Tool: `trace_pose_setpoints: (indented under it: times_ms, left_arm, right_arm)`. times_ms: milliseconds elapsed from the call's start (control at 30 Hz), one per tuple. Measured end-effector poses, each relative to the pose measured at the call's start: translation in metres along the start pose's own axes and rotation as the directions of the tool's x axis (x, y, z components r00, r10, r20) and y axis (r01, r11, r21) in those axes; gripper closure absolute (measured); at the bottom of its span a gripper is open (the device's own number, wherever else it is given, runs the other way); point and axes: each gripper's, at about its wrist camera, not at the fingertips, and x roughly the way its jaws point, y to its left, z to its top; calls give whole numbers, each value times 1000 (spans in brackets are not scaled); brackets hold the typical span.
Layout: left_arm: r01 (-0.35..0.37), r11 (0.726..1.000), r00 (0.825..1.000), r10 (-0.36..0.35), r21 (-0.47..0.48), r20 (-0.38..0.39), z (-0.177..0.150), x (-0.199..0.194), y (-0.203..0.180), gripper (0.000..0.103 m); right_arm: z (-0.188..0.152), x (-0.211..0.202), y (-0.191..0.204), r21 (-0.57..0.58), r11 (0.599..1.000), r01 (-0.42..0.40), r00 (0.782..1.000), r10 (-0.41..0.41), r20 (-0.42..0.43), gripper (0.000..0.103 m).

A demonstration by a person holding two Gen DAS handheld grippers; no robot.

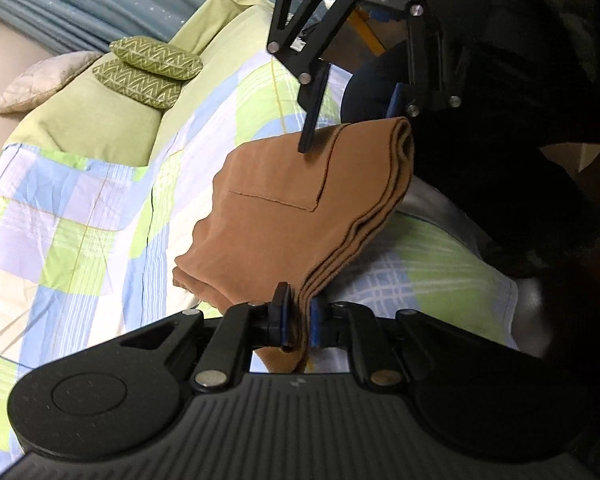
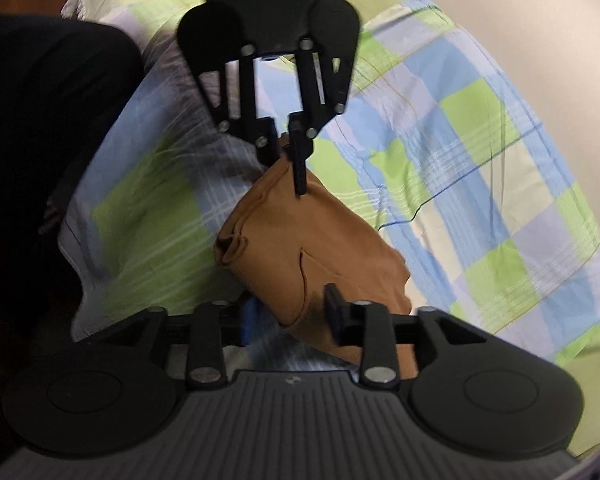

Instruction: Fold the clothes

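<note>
The folded brown garment (image 1: 300,208) is held up over the checked bed cover (image 1: 80,220). In the left wrist view, the left tool (image 1: 298,322) is clenched on its layered edge, and two green patterned cushions (image 1: 152,68) lie at the bed's far end. The right wrist view is blurred; there the right tool (image 2: 290,316) seems released, its fingers standing apart with the garment's other end between them.

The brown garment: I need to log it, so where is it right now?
The folded brown garment is mid-frame in both wrist views, over the checked bedsheet, between the left gripper and right gripper.
</note>
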Motion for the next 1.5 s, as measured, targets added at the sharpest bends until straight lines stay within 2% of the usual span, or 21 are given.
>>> trace_pose_setpoints:
  times_ms: [133, 200, 367, 433, 467, 500, 533, 600, 633, 667, 700, 800, 867, 1033, 1100, 1133, 1200, 1233, 1333, 1433, 1500]
  left_arm:
    - [25, 999, 1000, -25, -23, 7, -4, -1, 2, 91]
    - [34, 999, 999, -34, -31, 13, -5, -1, 4, 91]
    - [55, 997, 998, -54, -50, 20, -6, -2, 9, 91]
    - [58, 995, 998, -57, -75, 28, -5, -5, 15, 91]
    - [60, 993, 998, -56, -99, 37, -4, -6, 21, 91]
    - [59, 991, 998, -54, -124, 45, -4, -7, 26, 91]
    - [55, 987, 997, -47, -153, 54, -3, -9, 33, 91]
    - [43, 978, 997, -30, -202, 66, -2, -10, 51, 90]
    - [41, 974, 997, -27, -222, 70, -2, -10, 59, 89]
    - [41, 970, 997, -24, -240, 74, -2, -9, 66, 87]
    - [44, 964, 997, -25, -261, 78, -2, -8, 76, 85]
    - [44, 952, 996, -16, -304, 92, -2, -1, 101, 83]
    - [49, 939, 995, -14, -340, 103, -5, 5, 113, 82]
    - [55, 904, 994, -9, -425, 108, -12, 34, 137, 82]
    - [49, 883, 995, -4, -466, 97, -18, 49, 143, 82]
    - [44, 867, 996, 2, -496, 93, -21, 57, 146, 82]
    - [47, 836, 996, 6, -547, 94, -27, 65, 147, 82]
    - [52, 820, 995, 6, -570, 99, -30, 68, 148, 82]
    - [58, 801, 994, 8, -596, 108, -33, 73, 148, 81]
    - [53, 794, 995, 9, -606, 98, -35, 81, 151, 76]
    - [45, 790, 996, 13, -611, 89, -36, 85, 152, 76]
  right_arm:
    - [-8, 5, -14, 79, 997, 20, 999, -22, 31, 66]
    - [-10, 9, -15, 67, 998, 15, 999, -17, 33, 62]
    - [-19, 22, -15, 32, 999, -1, 999, 0, 40, 60]
    - [-22, 24, -24, 105, 994, -39, 998, 33, 58, 60]
    - [-25, 24, -35, 214, 973, -82, 995, 68, 75, 61]
    - [-29, 25, -47, 319, 939, -125, 990, 99, 97, 62]
    - [-32, 25, -52, 372, 917, -145, 988, 111, 111, 62]
    - [-45, 25, -76, 574, 788, -221, 974, 143, 178, 67]
    - [-49, 26, -81, 614, 753, -236, 970, 146, 194, 69]
    - [-55, 27, -89, 680, 683, -268, 962, 157, 222, 74]
    - [-66, 29, -102, 760, 568, -315, 949, 170, 266, 80]
    - [-83, 34, -118, 850, 385, -361, 932, 172, 318, 86]
    - [-105, 38, -130, 899, 176, -401, 914, 147, 378, 87]
    - [-137, 47, -136, 906, -70, -418, 902, 83, 423, 87]
    - [-152, 52, -136, 897, -179, -405, 908, 36, 417, 87]
    - [-154, 53, -137, 895, -189, -403, 909, 33, 416, 87]
    - [-165, 59, -136, 889, -252, -383, 917, 9, 398, 85]
    - [-166, 62, -135, 892, -253, -375, 921, 10, 390, 82]
    - [-167, 65, -136, 894, -248, -374, 921, 9, 388, 78]
    - [-167, 60, -137, 896, -242, -371, 925, -14, 380, 77]
    - [-169, 57, -138, 905, -254, -342, 939, -45, 342, 76]
